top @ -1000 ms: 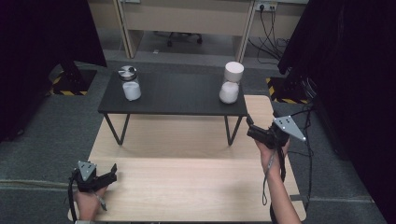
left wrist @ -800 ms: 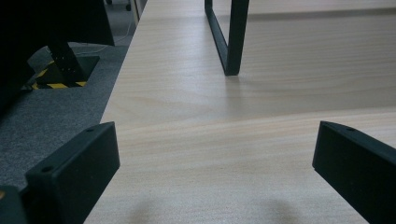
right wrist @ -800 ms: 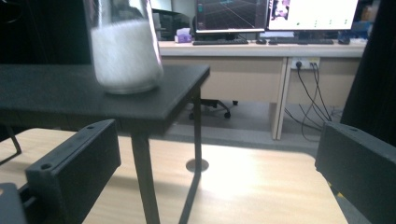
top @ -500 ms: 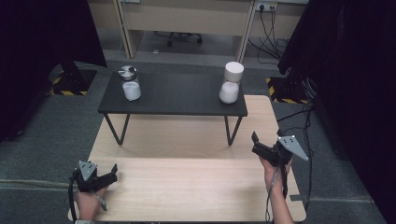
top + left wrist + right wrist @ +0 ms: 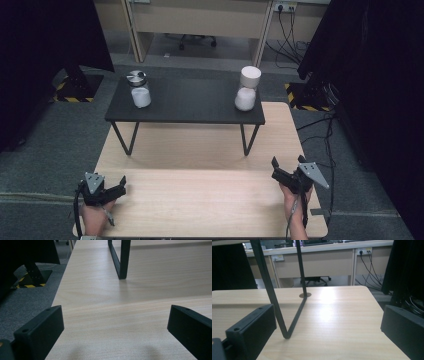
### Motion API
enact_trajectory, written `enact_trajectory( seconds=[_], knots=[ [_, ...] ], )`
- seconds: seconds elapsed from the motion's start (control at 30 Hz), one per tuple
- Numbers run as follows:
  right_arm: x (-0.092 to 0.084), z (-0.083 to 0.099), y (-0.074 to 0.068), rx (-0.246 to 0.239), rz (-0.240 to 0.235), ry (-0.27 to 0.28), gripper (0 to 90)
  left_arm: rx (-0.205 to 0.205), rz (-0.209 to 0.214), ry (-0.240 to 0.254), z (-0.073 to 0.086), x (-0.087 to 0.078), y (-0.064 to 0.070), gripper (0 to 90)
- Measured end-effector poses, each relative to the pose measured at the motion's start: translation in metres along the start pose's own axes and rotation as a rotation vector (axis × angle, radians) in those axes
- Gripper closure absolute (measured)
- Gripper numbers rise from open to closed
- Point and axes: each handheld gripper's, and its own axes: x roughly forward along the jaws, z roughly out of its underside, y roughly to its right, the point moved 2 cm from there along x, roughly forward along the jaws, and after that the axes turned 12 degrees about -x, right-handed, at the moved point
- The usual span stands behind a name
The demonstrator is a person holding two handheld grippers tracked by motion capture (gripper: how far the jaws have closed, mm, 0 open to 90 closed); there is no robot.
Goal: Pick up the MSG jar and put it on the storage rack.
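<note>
A black raised shelf (image 5: 185,102) stands on the light wooden table (image 5: 200,200). On its left end is a clear jar (image 5: 138,88) with a metal lid and white contents. On its right end a white cup rests upside down on another white jar (image 5: 247,89). My left gripper (image 5: 118,185) lies low at the table's near left, open, nothing between its jaws. My right gripper (image 5: 279,169) hovers at the near right, open and empty too. In the left gripper view the bare tabletop (image 5: 125,315) lies ahead; in the right gripper view the shelf's black leg (image 5: 287,315) stands just ahead.
Grey carpet surrounds the table. Black curtains hang at both sides. Cables (image 5: 325,130) trail on the floor to the right. A wooden desk (image 5: 200,20) with an office chair base stands behind. Yellow-black striped bases (image 5: 70,92) sit on the floor.
My right gripper has come back from near the shelf's right end toward the table's near right edge and lower. The left gripper has stayed put.
</note>
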Motion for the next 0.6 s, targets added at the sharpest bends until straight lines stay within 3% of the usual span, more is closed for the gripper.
enact_trajectory(
  seconds=[0.43, 0.6],
  knots=[
    [-0.018, 0.034, -0.001, -0.004, 0.031, -0.045, 0.3, 0.01, -0.003, -0.009, -0.001, 0.0, 0.001, 0.0],
    [-0.026, 0.046, 0.0, 0.022, 0.047, -0.051, 0.3, 0.011, -0.004, -0.011, -0.001, 0.0, 0.001, 0.0]
  ],
)
